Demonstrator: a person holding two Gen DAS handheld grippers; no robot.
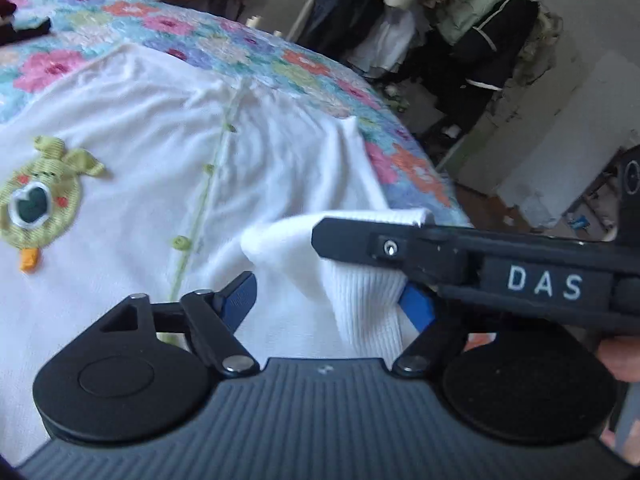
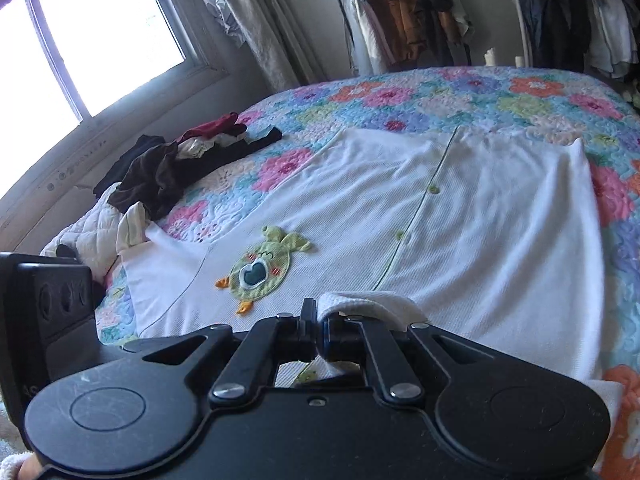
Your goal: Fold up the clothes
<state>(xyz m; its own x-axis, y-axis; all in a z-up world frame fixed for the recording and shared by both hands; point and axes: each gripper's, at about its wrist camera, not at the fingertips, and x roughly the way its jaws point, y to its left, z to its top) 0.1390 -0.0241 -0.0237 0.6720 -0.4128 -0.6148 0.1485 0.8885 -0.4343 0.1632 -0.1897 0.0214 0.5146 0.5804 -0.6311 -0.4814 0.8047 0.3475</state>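
The white cardigan [image 2: 460, 216] lies spread on the bed's floral quilt [image 2: 440, 96]. The right hand-held gripper [image 2: 318, 326] pinches its ribbed cuff [image 2: 372, 306]; only the left wrist view shows the left hand-held gripper [image 1: 332, 300] spread around that cuff. A clothes pile [image 2: 172, 164] sits far left, near the window [image 2: 100, 36].

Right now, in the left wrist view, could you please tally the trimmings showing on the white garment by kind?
Green buttons: 3
Green bird patch: 1
Total on the white garment: 4
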